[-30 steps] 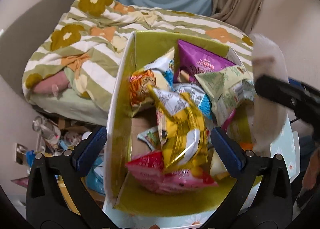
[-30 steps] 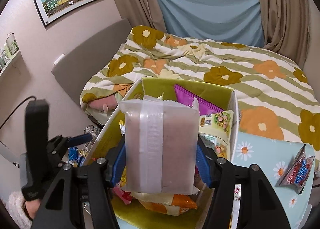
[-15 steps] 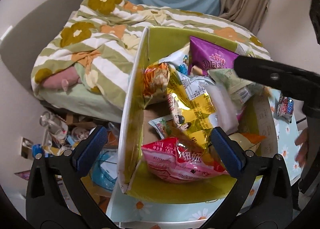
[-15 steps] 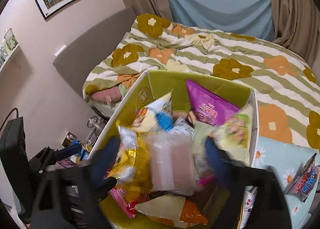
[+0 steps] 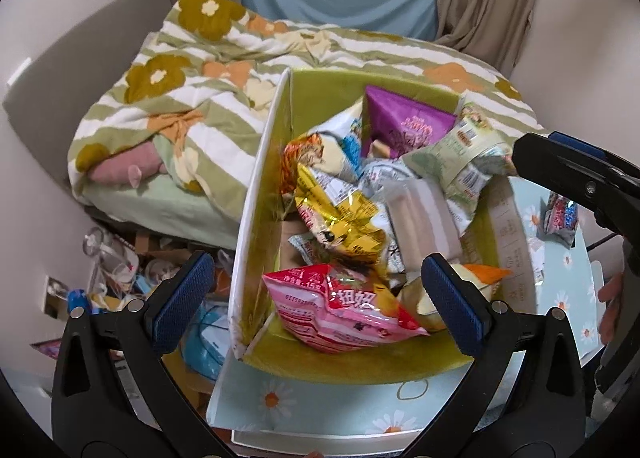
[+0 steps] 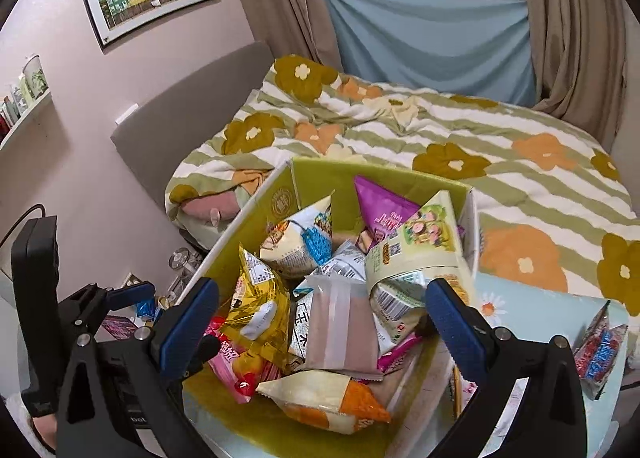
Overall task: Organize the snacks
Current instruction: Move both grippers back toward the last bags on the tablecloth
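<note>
Snack bags crowd the green box (image 6: 340, 182) almost to its rim, the translucent brown packet (image 6: 340, 330) uppermost; only the near-left corner floor shows bare. Above the heap both spread claws hang unobstructed. Right of the box, a red-blue packet (image 6: 600, 350) lies on the counter (image 6: 532, 310).

Pale blue daisy-print table (image 5: 360, 398), bearing a green-lined snack box (image 5: 256, 194) and, near the right edge, what looks like a red-and-blue snack packet (image 6: 598, 350), apart from the box.

Snack pkts (image 6: 336, 330) piled in green box (image 5: 360, 92); brownish pkt on top.
</note>
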A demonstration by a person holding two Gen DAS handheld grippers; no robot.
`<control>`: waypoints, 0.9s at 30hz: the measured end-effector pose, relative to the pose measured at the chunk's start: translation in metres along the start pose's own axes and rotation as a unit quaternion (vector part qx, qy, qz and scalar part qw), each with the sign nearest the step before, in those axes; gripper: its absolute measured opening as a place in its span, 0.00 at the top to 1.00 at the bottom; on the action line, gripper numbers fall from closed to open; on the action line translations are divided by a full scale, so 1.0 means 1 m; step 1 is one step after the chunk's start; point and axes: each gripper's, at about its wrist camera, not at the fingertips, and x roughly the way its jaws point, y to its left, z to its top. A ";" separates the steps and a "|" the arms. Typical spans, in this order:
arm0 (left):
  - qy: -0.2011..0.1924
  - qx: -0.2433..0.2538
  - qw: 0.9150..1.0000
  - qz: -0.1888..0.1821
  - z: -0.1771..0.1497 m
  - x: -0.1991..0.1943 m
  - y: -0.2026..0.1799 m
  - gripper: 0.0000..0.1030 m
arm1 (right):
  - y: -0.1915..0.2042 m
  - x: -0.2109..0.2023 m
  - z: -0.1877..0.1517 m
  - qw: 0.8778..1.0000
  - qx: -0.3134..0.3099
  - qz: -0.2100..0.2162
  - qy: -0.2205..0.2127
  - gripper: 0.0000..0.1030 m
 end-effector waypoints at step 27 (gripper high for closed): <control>-0.020 0.134 0.986 -0.093 0.015 -0.016 -0.222 0.00 | -0.185 -0.170 -0.051 0.977 0.141 -0.142 -0.071 0.00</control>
